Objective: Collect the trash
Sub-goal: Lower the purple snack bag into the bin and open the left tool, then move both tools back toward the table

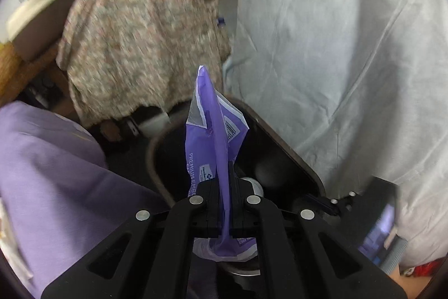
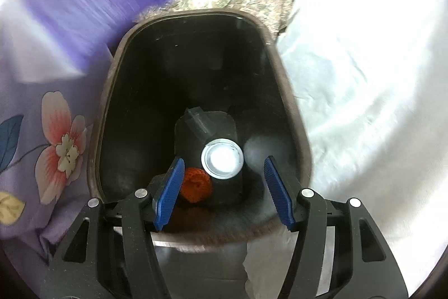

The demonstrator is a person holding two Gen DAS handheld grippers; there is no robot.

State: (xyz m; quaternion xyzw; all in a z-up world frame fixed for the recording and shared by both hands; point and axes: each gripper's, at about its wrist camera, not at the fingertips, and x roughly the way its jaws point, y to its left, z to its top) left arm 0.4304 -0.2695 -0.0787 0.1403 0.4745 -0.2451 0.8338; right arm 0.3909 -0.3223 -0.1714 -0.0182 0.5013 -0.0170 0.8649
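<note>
- Lilac floral cloth (image 2: pixel 50 131): at nine o'clock of the bin in the right wrist view; soft, draped, printed with pink flowers.
- Left tool (image 1: pixel 224 203): jaws pinched tight on the purple plastic wrapper (image 1: pixel 215 136), which stands up between them toward twelve o'clock, over the bin's opening.
- Purple plastic wrapper: thin printed film, judged very light, limp and slippery; best held as now, by a gathered fold low down, since a loose edge could slide out.
- Dark trash bin (image 2: pixel 110 91): oval brown rim, open, centre of the right wrist view. Inside lie a black container with a white round lid (image 2: pixel 222 159) and an orange knitted scrap (image 2: pixel 196 185) at its seven o'clock.
- Right tool (image 2: pixel 224 192): blue pads (image 2: pixel 169 192) standing apart, nothing between them, poised above the bin.
- White sheeting (image 2: pixel 364 102): at three o'clock of the bin; soft and crinkled.
</note>
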